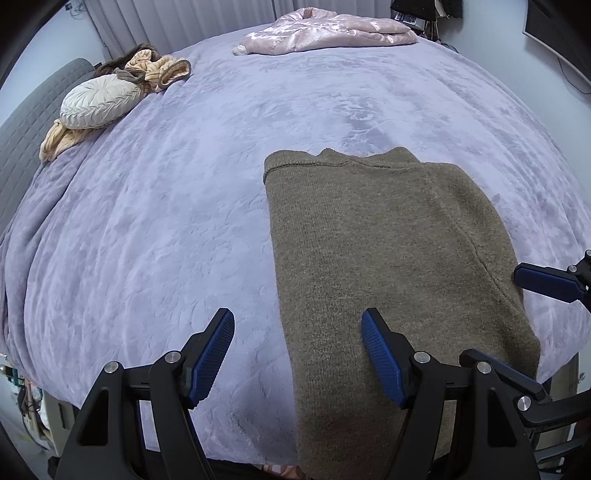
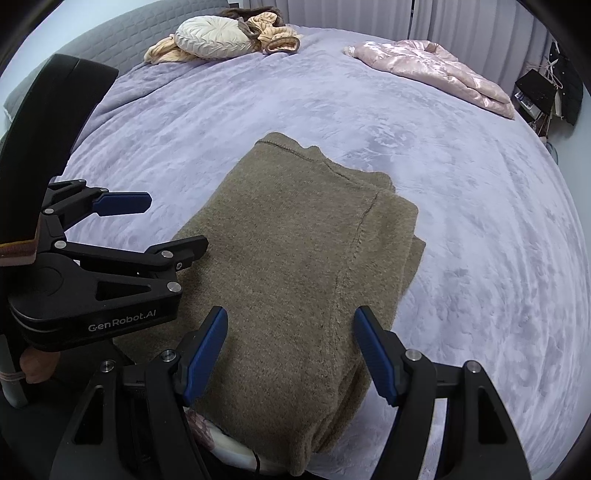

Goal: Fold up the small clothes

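The sweater [image 1: 388, 266] lay folded on the bed [image 1: 184, 221], near its front edge, hanging slightly over it. My left gripper [image 1: 297, 354] hovered released over the sweater's left edge, one pad above the knit and one above the blanket. My right gripper [image 2: 290, 350] hung released above the sweater's near end, grasping nothing. A cushion [image 2: 212, 38] and pink jacket [image 2: 436, 70] sat far off.

Sweater [image 1: 388, 258] lies near bed's [image 1: 184, 221] front edge; jacket [image 1: 325, 35], cushion [image 1: 98, 101] apparently far behind.
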A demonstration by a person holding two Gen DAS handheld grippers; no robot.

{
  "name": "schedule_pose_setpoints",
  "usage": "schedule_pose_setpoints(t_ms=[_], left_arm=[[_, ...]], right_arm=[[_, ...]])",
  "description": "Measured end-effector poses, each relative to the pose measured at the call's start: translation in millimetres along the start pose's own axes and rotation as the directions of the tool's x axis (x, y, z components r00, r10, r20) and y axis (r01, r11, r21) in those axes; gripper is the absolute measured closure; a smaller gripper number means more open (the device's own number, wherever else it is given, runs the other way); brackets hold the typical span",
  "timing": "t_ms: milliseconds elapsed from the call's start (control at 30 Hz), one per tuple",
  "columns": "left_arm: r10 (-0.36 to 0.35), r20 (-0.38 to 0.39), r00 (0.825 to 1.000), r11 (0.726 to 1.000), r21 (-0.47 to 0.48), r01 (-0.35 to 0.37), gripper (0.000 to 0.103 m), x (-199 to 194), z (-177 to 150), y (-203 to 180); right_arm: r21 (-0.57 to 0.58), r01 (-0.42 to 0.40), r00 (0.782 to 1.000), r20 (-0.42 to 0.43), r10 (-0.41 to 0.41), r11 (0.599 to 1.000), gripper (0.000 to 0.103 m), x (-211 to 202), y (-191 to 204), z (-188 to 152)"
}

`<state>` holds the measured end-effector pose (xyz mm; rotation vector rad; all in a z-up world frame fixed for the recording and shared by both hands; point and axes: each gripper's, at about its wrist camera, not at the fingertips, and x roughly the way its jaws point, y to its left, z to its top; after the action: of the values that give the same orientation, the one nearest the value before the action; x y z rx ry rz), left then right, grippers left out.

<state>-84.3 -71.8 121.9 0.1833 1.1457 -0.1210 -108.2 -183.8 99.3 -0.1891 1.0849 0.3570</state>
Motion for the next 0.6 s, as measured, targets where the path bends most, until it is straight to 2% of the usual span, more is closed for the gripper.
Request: schedule_pose_setpoints(t_ms=[600], left_arm=[[-0.013, -0.013, 1.0, 1.0, -0.011, 0.013, 0.031, 1.3, -0.5, 0.5]], right_arm=[[0.001, 0.0, 1.0, 0.0, 0.0, 1.0, 0.029, 0.4, -0.2, 0.1]])
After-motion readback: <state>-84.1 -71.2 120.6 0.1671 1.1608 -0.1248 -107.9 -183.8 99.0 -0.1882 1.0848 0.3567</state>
